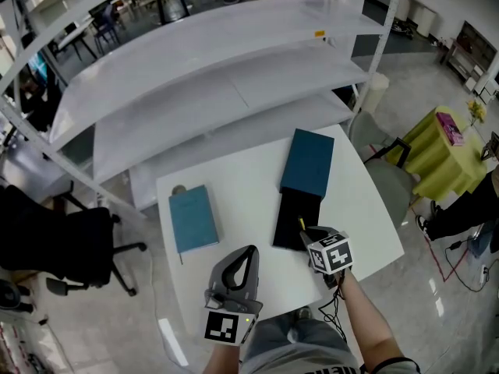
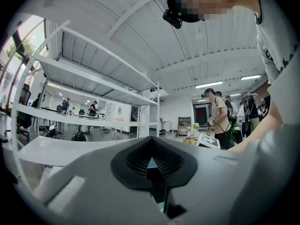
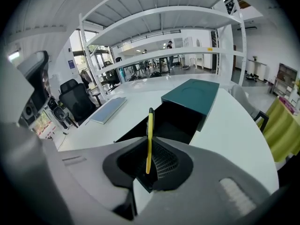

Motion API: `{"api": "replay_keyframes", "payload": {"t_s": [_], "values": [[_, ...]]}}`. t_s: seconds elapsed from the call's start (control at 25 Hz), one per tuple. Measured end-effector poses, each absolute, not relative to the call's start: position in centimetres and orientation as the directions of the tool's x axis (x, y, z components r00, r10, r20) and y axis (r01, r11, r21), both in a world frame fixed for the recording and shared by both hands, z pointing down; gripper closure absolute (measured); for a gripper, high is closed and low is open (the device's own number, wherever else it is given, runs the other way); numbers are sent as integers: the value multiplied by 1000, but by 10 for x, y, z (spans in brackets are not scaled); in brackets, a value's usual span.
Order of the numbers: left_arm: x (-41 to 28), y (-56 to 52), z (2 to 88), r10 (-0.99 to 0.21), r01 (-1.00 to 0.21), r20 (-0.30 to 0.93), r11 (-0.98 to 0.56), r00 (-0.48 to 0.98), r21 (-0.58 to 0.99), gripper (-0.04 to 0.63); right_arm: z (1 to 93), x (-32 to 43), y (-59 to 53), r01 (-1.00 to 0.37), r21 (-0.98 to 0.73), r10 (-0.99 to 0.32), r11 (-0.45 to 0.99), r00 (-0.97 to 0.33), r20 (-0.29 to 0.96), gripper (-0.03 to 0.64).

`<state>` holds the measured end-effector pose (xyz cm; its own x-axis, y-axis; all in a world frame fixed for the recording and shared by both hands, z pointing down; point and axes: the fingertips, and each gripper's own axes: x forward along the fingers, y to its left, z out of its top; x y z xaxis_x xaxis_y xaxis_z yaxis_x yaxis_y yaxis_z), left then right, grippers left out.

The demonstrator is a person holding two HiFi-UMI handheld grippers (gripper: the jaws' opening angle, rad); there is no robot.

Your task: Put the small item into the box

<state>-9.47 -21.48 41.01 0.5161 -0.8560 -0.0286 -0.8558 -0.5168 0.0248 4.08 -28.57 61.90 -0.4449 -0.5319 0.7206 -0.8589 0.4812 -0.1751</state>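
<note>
Fingers (image 3: 165, 162) of the right gripper (image 3: 149, 146): clamped on a thin yellow stick with a dark tip (image 3: 150, 130), pen-like, held upright by its lower part. It hangs over the near end of the open black box tray (image 3: 176, 121), whose teal sleeve lid (image 3: 192, 95) is slid off towards the far right corner of the white square desk (image 1: 242, 201). Fingers (image 2: 133, 161) of the left gripper (image 2: 151, 162): together, nothing between them, at the desk's near edge. Flat teal slab (image 1: 192, 218), book or lid unclear: by the left edge. Handling, judged: stick light, stiff and smooth, liable to pivot; best gripped mid-length, across the narrow sides.
</note>
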Motion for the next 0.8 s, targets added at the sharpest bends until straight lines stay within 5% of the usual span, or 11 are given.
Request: {"api": "replay_keyframes", "payload": {"t_s": [0.8], "values": [[-111,-221,418,-865,-864,-14,-501,501,41,581,662,44,-287,-867,-47,-390,496,-271,880,588]]}}
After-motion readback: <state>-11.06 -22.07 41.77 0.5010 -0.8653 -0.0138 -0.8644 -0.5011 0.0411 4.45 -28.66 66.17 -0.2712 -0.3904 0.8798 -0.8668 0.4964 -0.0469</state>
